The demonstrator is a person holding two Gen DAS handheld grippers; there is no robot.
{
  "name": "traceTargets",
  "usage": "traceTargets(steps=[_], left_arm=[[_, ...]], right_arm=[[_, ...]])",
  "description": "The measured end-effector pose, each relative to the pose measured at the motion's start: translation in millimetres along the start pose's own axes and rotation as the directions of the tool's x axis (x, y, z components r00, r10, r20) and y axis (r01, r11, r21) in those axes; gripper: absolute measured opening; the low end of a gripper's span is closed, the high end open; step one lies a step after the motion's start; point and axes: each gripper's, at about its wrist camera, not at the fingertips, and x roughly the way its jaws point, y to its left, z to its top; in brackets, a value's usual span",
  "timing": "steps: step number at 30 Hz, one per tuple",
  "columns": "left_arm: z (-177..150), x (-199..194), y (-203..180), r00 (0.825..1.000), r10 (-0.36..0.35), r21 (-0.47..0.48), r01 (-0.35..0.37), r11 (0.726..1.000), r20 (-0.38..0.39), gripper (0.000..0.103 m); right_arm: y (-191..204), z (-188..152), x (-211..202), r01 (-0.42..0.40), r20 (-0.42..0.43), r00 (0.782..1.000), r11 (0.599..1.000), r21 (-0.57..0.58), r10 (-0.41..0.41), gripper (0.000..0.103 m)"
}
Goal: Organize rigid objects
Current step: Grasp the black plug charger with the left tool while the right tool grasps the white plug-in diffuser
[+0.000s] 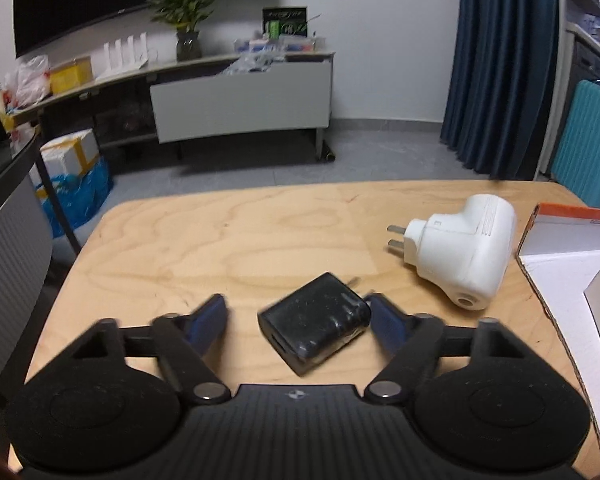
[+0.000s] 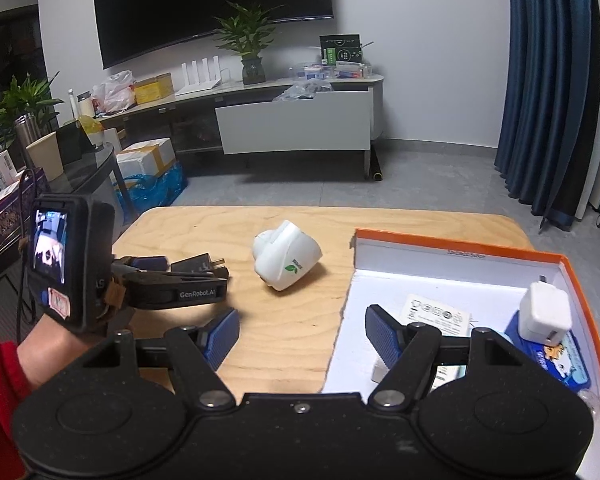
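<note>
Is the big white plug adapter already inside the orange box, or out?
Out. The white plug adapter lies on the wooden table, left of the orange box.

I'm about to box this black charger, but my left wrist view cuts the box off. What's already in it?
Observer: A white cube charger rests on a blue packet near the right wall of the orange-rimmed box.
Operator: Any bare floor left?
Observer: Yes, the white floor along the back wall is bare, behind a printed leaflet.
Operator: Is the other gripper in my way?
Observer: The right gripper is open and empty, straddling the box's left edge at the near end.
</note>
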Motion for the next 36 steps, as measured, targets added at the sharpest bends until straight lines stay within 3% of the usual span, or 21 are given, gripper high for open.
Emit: traceTargets(steps=[1, 10, 13, 17, 22, 30, 33, 36], left_arm=[[0.2, -0.4, 0.6, 1.000, -0.007, 0.006, 0.007, 1.000, 0.007, 0.056], [-5.3, -21.3, 9.9, 0.998, -0.061, -0.078, 0.063, 0.995, 0.024, 0.055], [-5.0, -31.7, 13.6, 0.996, -0.077, -0.113, 0.080, 0.990, 0.034, 0.055], [-6.0, -45.9, 17.6, 0.995, -0.080, -0.144, 0.088, 0.986, 0.055, 0.055], [-6.2, -51.3, 25.6, 0.994, -0.090, -0.195, 0.102, 0.976, 0.069, 0.055], [-5.8, -46.5, 31.9, 0.994, -0.087, -0.230, 0.099, 0.968, 0.065, 0.055], [-5.5, -46.6, 33.7, 0.995, -0.080, -0.232, 0.094, 0.968, 0.066, 0.055], [-7.8, -48.2, 34.5, 0.996, -0.067, -0.235, 0.079, 0.969, 0.060, 0.055]], right_arm=[[1.2, 1.1, 1.4, -0.002, 0.001, 1.000, 1.000, -0.002, 0.002, 0.083], [9.3, 21.5, 30.3, -0.013, -0.016, 1.000, 1.000, -0.017, 0.012, 0.083], [12.7, 31.6, 51.2, -0.038, -0.035, 0.999, 0.998, -0.043, 0.036, 0.091], [15.5, 46.6, 87.6, -0.025, -0.091, 0.996, 0.996, -0.082, 0.017, 0.092], [9.0, 58.0, 127.3, -0.042, -0.159, 0.986, 0.999, -0.025, 0.038, 0.093], [16.8, 56.9, 175.7, -0.021, -0.255, 0.967, 0.994, -0.110, -0.008, 0.093], [19.5, 56.5, 172.4, -0.024, -0.239, 0.971, 0.994, -0.105, -0.002, 0.084], [20.4, 51.9, 159.2, -0.023, -0.227, 0.974, 0.996, -0.086, 0.003, 0.083]])
